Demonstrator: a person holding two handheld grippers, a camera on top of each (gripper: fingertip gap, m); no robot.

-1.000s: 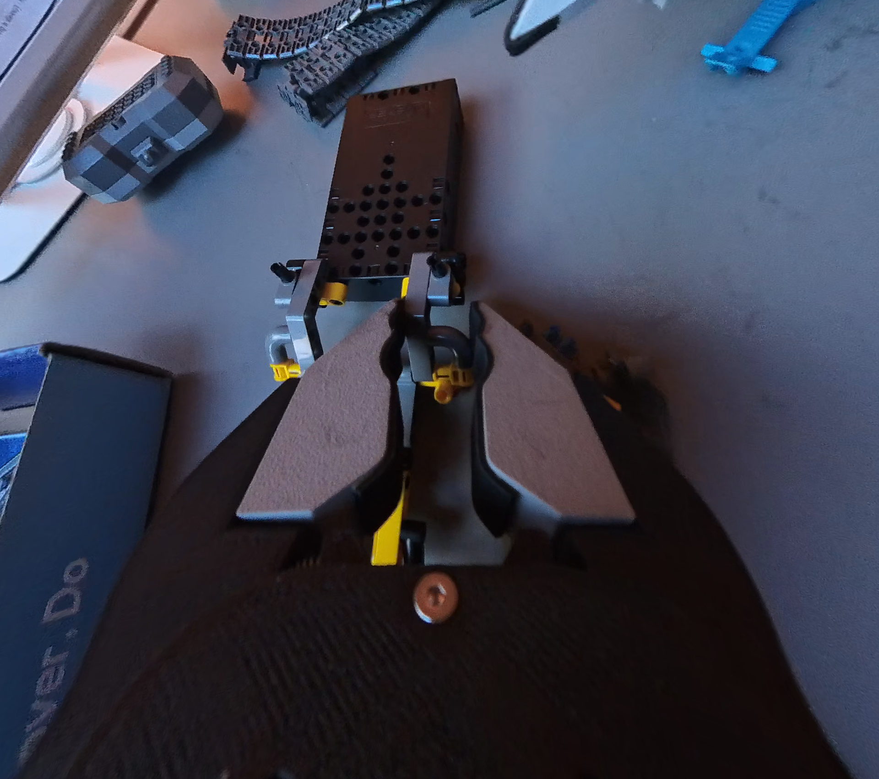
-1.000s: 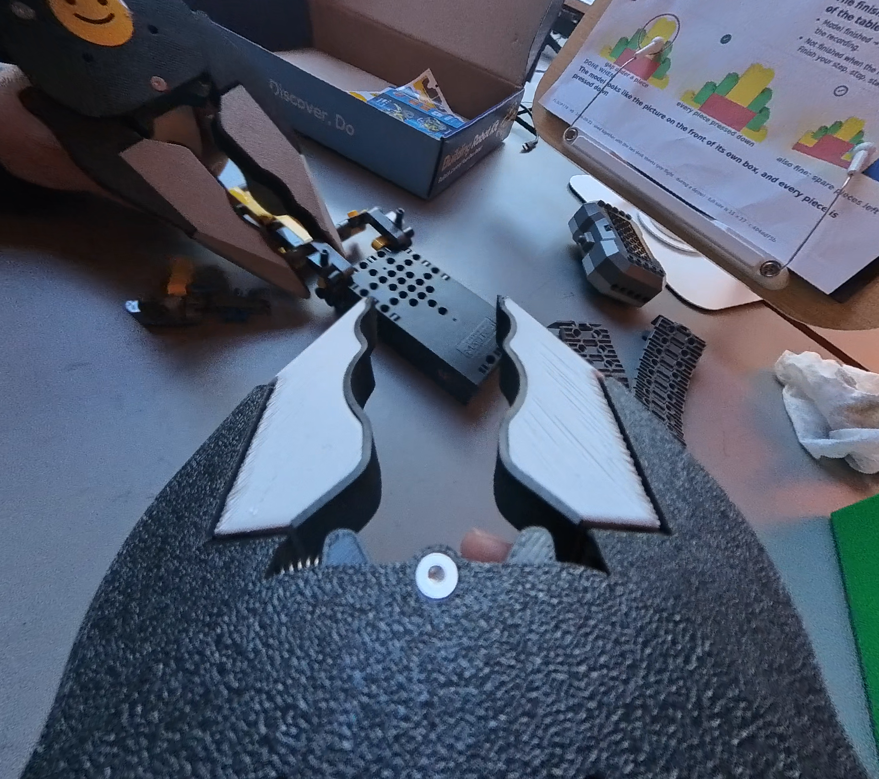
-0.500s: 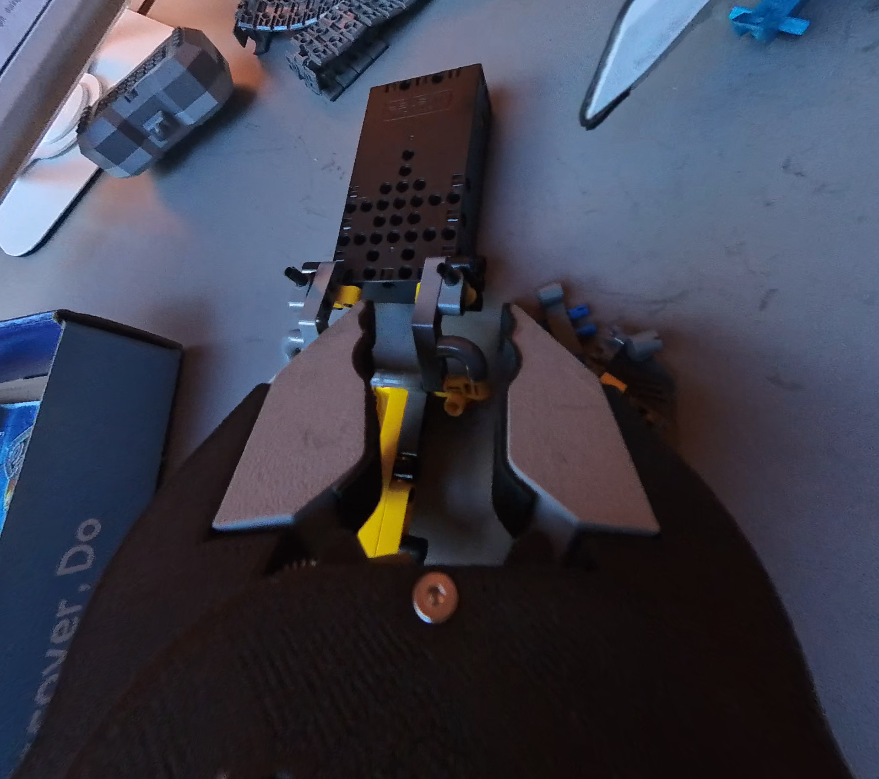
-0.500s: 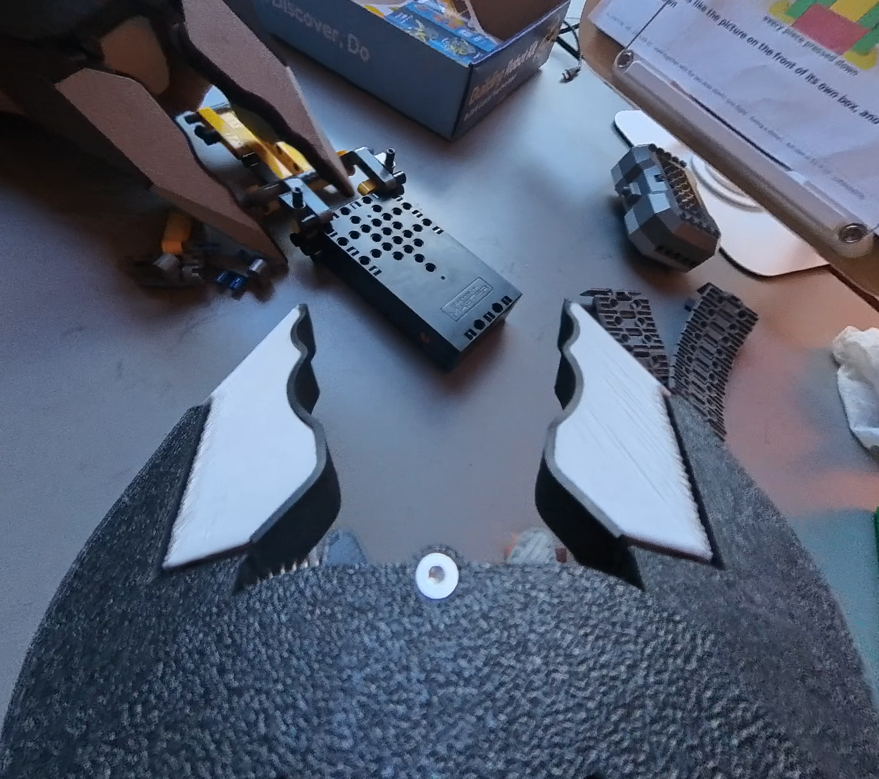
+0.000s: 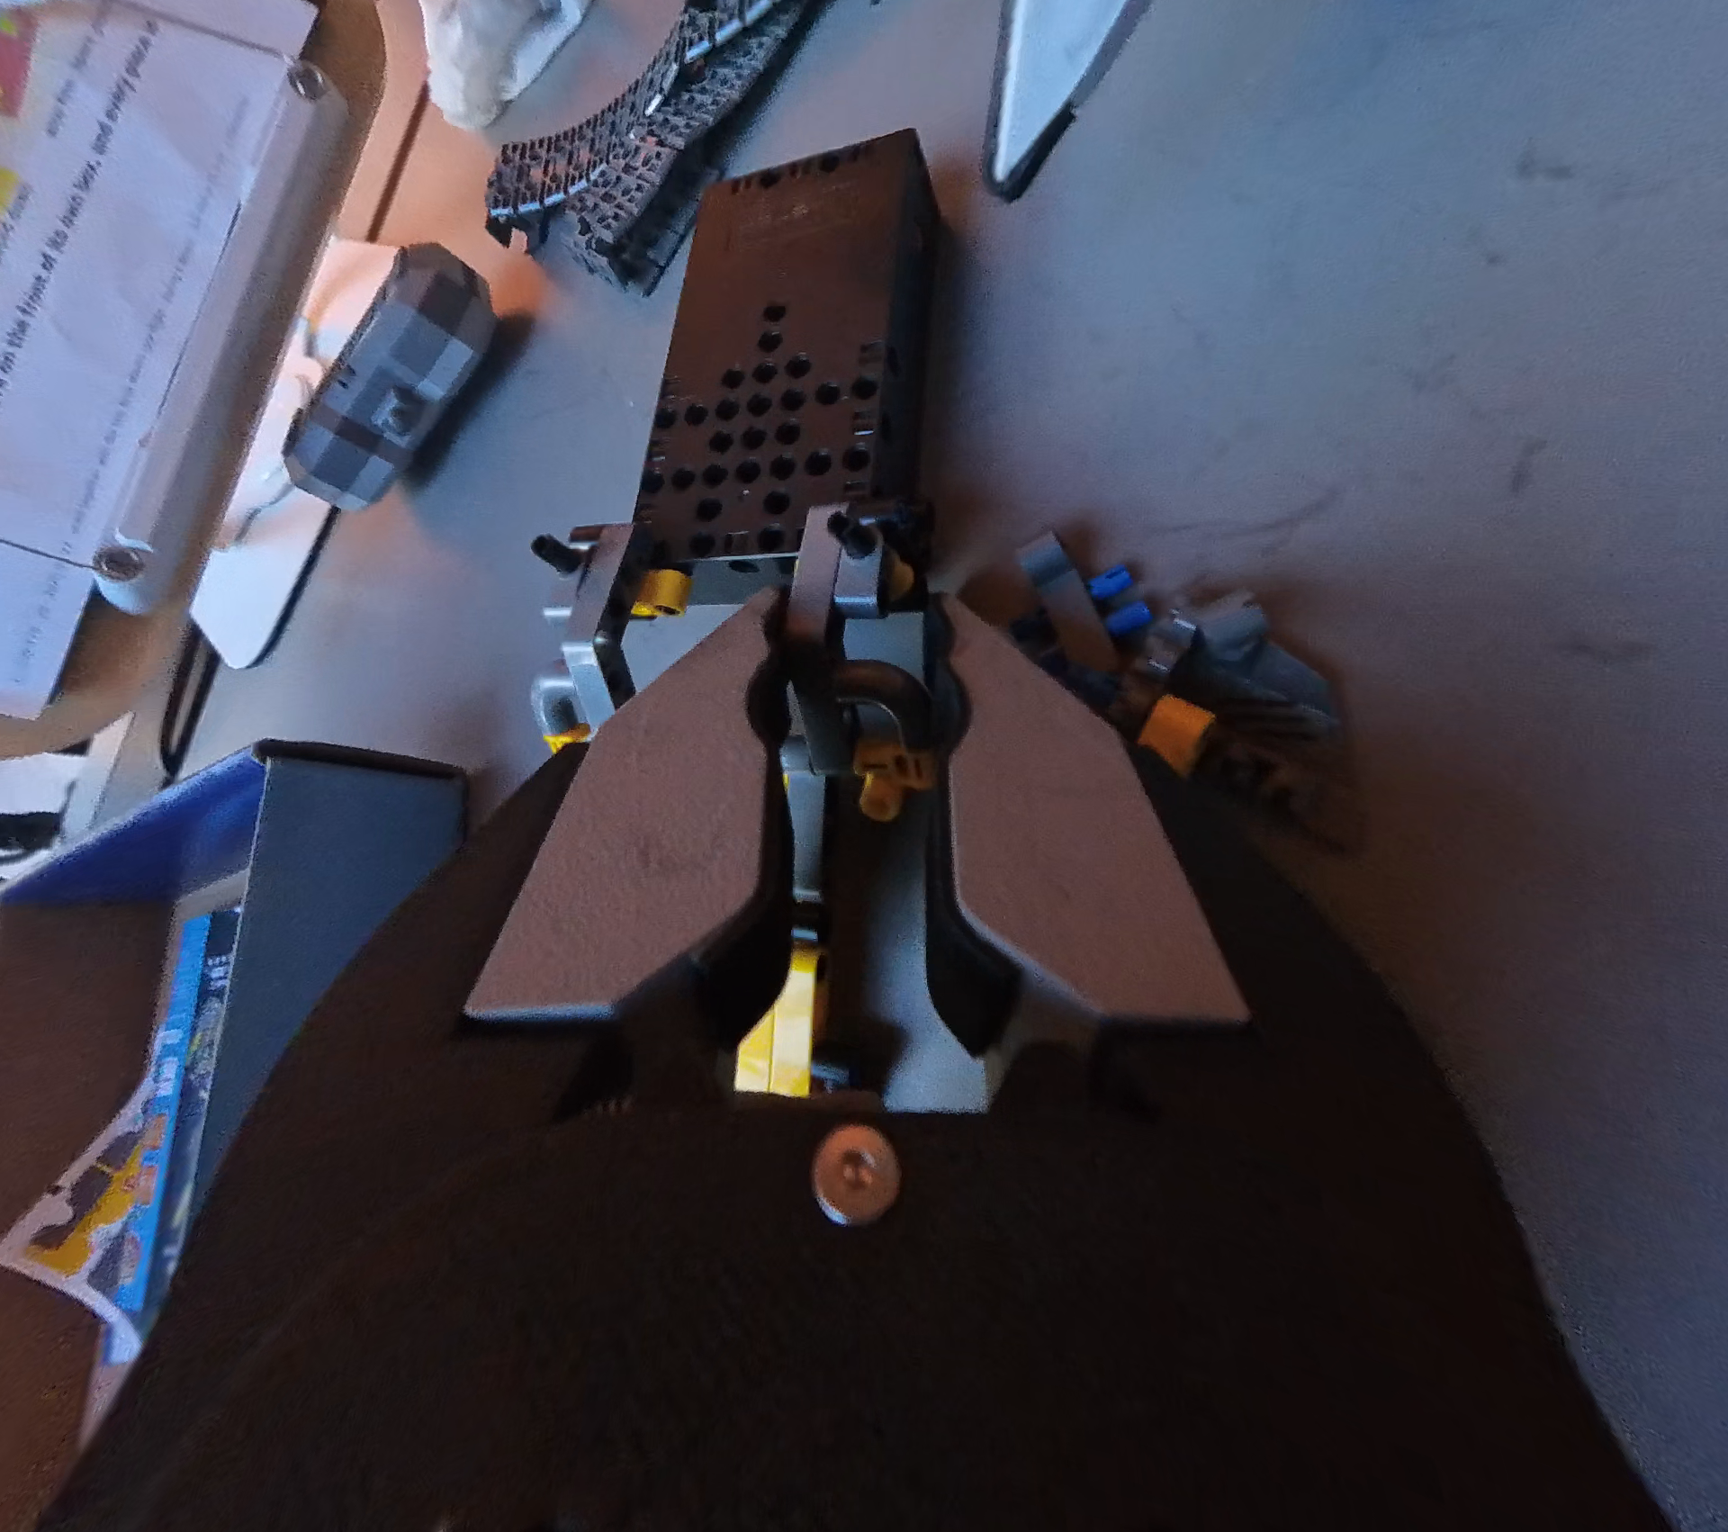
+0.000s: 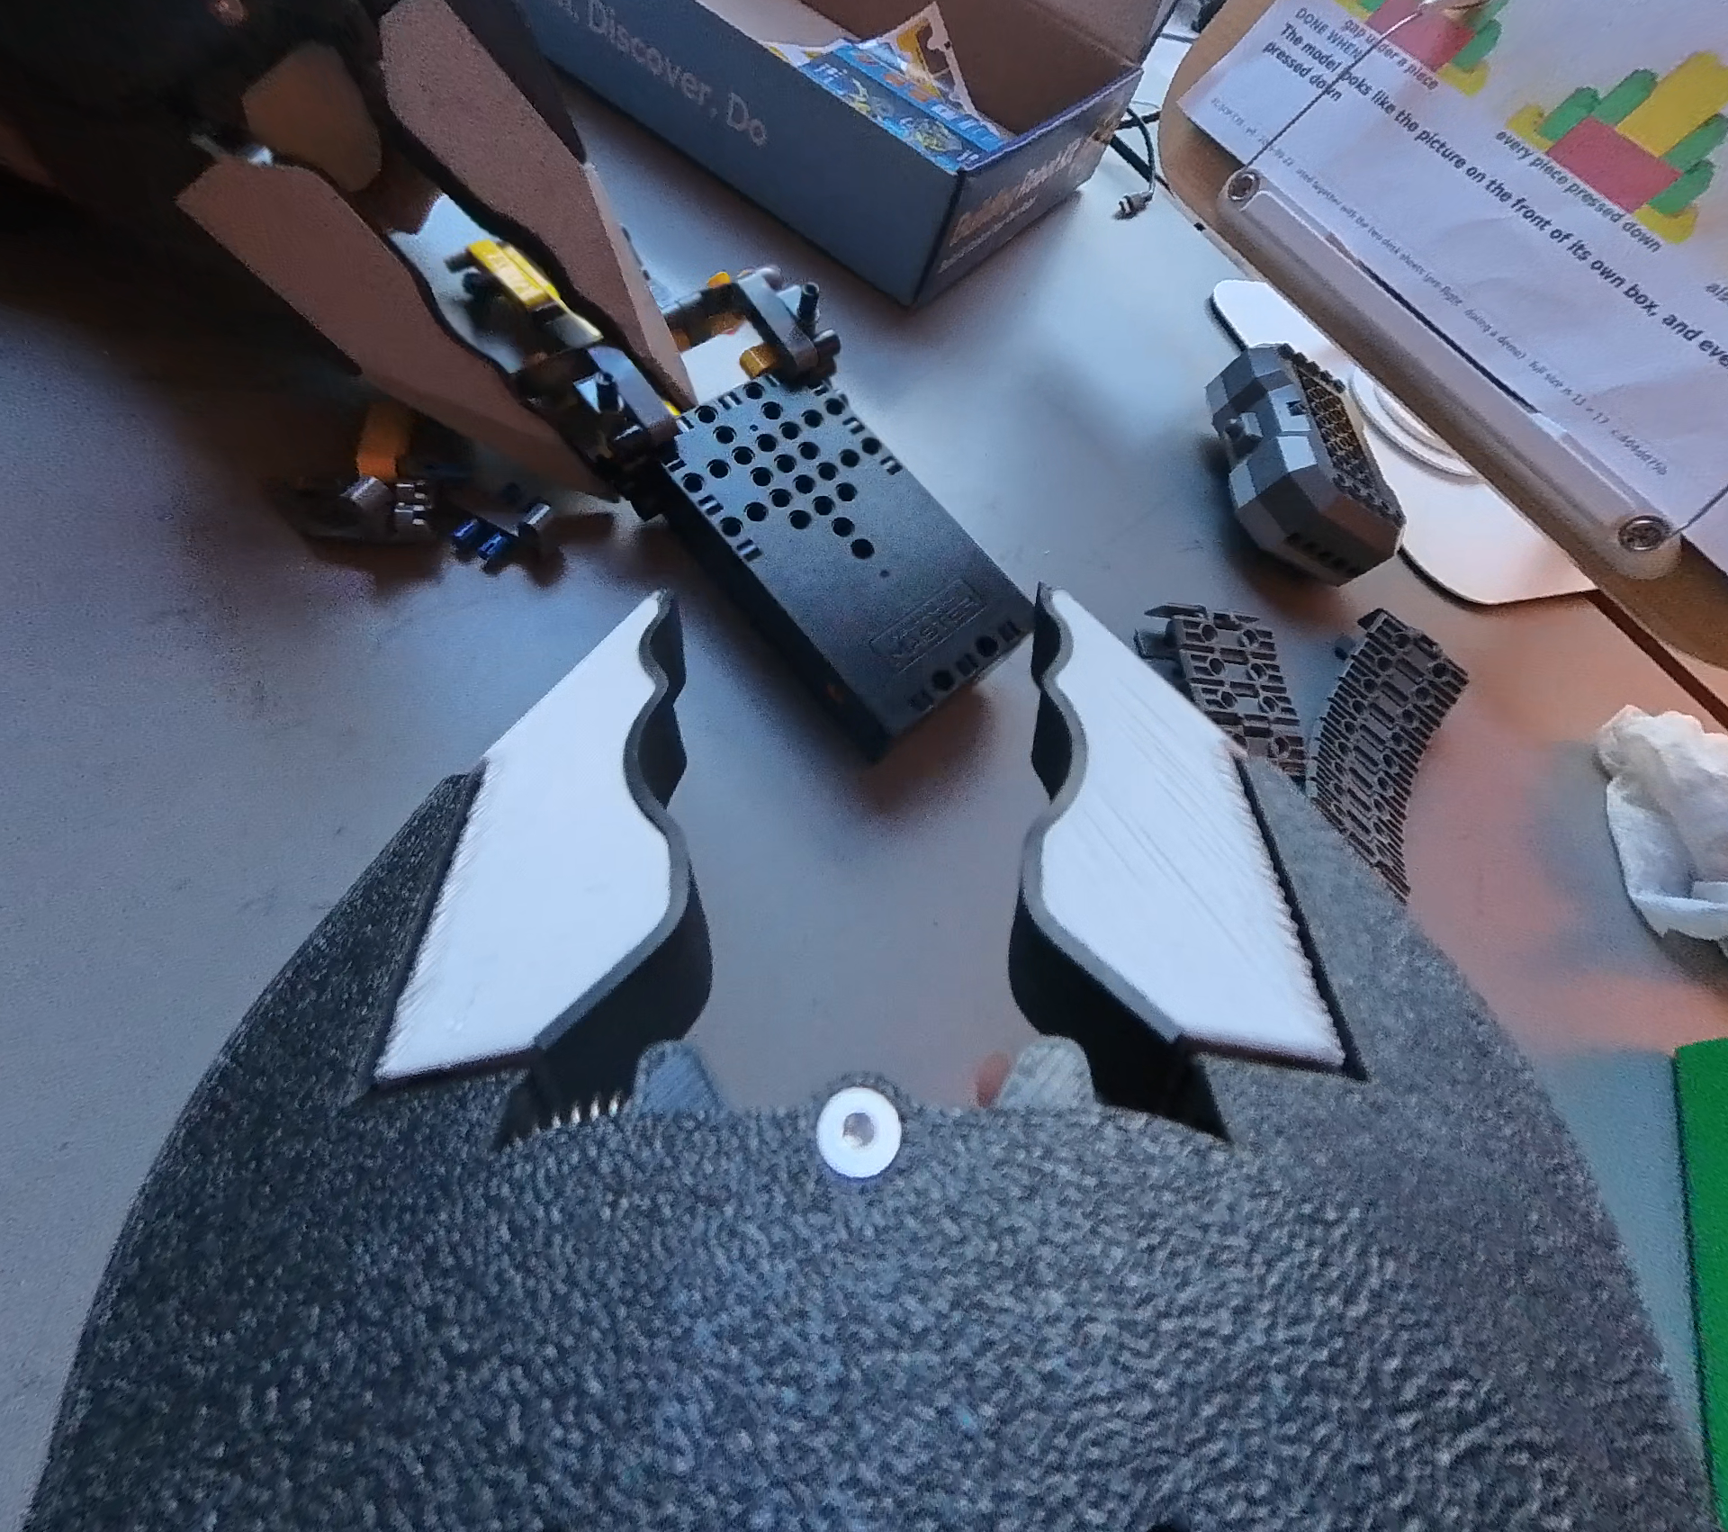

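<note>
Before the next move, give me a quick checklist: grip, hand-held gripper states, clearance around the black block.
1. Left hand-held gripper shut on grey-and-yellow brick frame: ok.
2. Frame joined to black perforated block: cannot tell.
3. Right hand-held gripper open, empty: ok.
4. Right fingertips either side of the block's near end, not touching: ok.
5. Black track links close beside the right finger: not ok.
6. Loose small parts lying beside the left hand-held gripper: not ok.

Ahead of my right fingers [image 6: 673, 650]: bare surface [image 6: 234, 739], then black block [image 6: 823, 543].
Right flank: track strips [image 6: 1384, 711].
Left flank: loose pieces [image 6: 439, 514].
</note>
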